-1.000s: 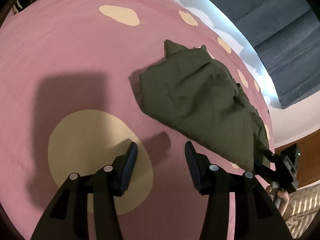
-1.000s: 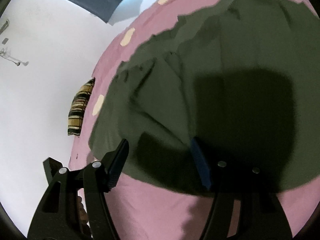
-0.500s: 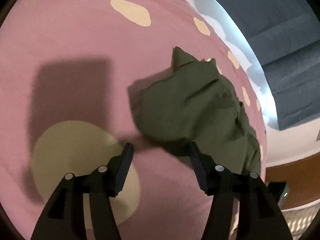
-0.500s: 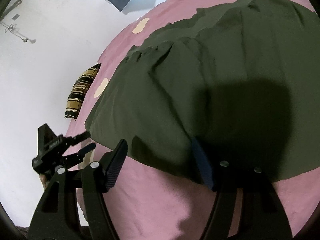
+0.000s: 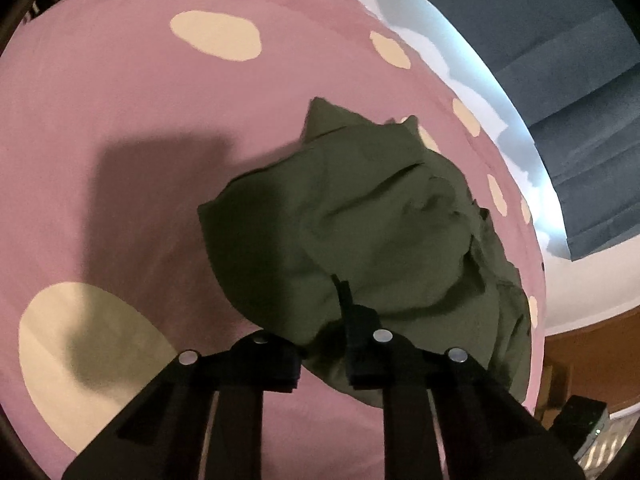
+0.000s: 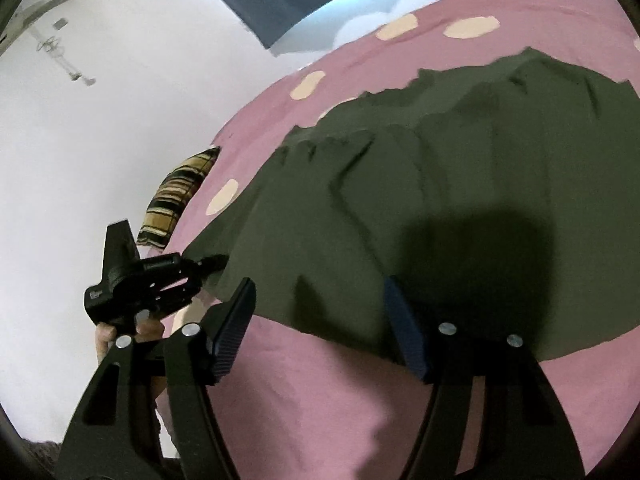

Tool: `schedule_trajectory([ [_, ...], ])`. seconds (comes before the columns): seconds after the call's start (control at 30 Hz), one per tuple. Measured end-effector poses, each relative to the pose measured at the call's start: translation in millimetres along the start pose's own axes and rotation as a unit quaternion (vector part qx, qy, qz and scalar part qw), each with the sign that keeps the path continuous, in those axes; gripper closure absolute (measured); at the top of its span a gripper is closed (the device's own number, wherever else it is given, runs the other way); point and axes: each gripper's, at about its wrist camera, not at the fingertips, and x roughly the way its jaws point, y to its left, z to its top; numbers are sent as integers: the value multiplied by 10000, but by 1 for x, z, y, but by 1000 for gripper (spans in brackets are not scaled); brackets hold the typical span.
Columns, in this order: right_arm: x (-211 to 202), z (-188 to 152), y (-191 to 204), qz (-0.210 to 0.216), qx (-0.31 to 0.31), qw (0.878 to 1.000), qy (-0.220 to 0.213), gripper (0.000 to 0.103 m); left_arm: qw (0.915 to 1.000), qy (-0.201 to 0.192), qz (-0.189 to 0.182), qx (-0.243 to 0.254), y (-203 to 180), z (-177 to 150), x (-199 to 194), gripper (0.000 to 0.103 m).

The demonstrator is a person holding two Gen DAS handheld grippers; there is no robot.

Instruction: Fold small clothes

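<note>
An olive-green garment (image 5: 372, 232) lies crumpled on a pink bedsheet (image 5: 120, 120) with cream spots. My left gripper (image 5: 324, 320) has its jaws drawn close together on the garment's near corner, with cloth bunched between them. In the right wrist view the same garment (image 6: 460, 208) fills the middle and right. The left gripper (image 6: 208, 262) shows there at the garment's left corner, pinching it. My right gripper (image 6: 324, 308) is open, its fingers astride the garment's near edge, the right finger (image 6: 404, 332) against the cloth.
A striped brown and yellow pillow (image 6: 176, 200) lies at the bed's far edge by a white wall (image 6: 100, 140). A dark blue curtain (image 5: 560, 60) hangs beyond the bed. A wooden surface (image 5: 592, 340) shows to the right.
My left gripper has moved forward onto the garment's corner and shut on it. The right gripper has stayed open at the near edge.
</note>
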Motion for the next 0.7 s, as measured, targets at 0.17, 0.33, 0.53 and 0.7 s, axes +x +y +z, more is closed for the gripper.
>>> schedule_trajectory([
  [0.17,32,-10,-26,273,257,9988,304,32,9993,-176,-54,311,-17,1,-14,92],
  [0.33,23,-5,-27,393,306,9980,388,32,9942,-513,3,944,-62,-1,-36,92],
  [0.53,-20,-9,-15,396,36,9987,-319,32,9806,-811,122,1779,-123,-10,-52,92],
  [0.7,5,-14,-9,947,-32,9953,207,30,9748,-847,134,2060,-149,-14,-52,92],
])
